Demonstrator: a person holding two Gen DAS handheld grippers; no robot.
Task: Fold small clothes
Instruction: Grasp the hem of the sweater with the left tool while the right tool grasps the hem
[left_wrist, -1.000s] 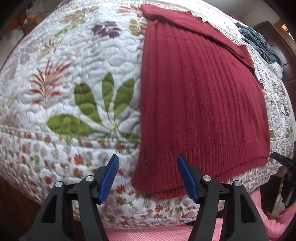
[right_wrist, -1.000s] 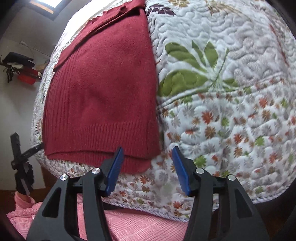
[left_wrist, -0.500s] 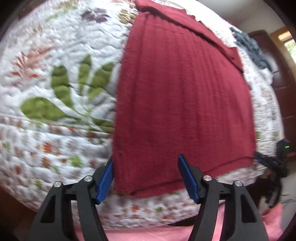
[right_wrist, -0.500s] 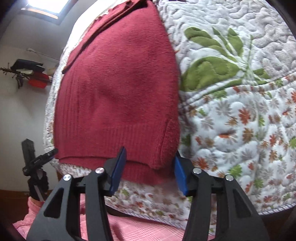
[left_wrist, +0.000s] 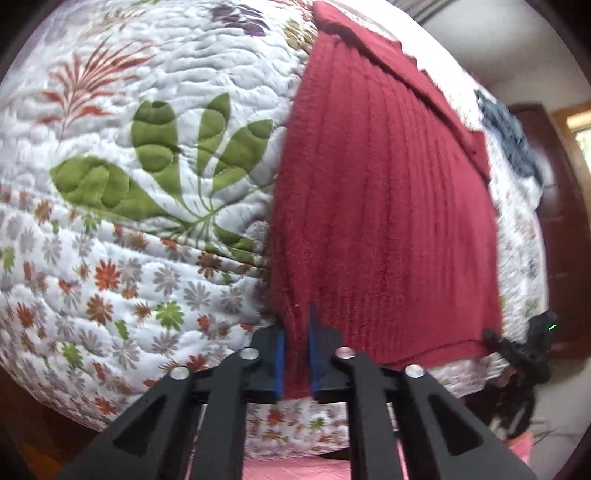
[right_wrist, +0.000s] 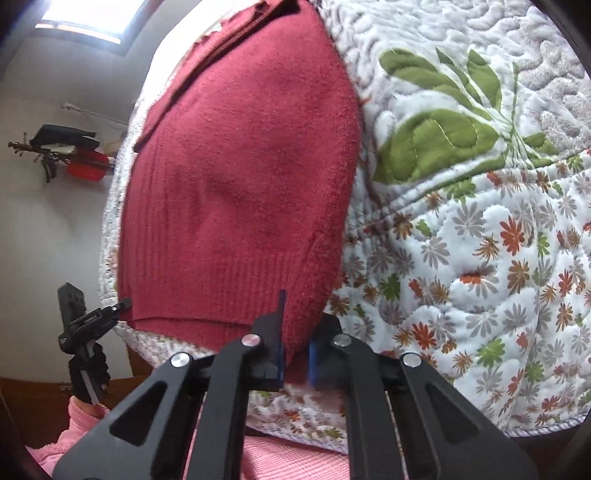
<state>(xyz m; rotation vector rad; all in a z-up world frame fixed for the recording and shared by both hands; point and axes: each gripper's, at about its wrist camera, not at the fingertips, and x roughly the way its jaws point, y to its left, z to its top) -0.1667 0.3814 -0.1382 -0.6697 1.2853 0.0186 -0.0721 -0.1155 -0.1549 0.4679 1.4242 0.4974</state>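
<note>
A dark red ribbed knit sweater (left_wrist: 384, 206) lies flat on a quilted bed cover, its hem hanging over the near edge. My left gripper (left_wrist: 296, 354) is shut on the hem's left corner, red knit pinched between the blue pads. In the right wrist view the same sweater (right_wrist: 236, 177) fills the left half, and my right gripper (right_wrist: 297, 350) is shut on the hem's right corner. Each gripper shows small in the other's view, the right gripper (left_wrist: 517, 343) at the hem's far corner and the left gripper (right_wrist: 92, 321) likewise.
The white quilt (left_wrist: 147, 166) with green leaves and small flowers covers the bed, with bare cover to either side of the sweater. A grey-blue garment (left_wrist: 509, 140) lies at the far right by dark wooden furniture (left_wrist: 565, 229). Pink clothing (right_wrist: 288, 461) of the person is below the bed edge.
Both grippers moved in onto the hem corners and went from open to shut on the knit. The hem corners are now bunched between the pads.
</note>
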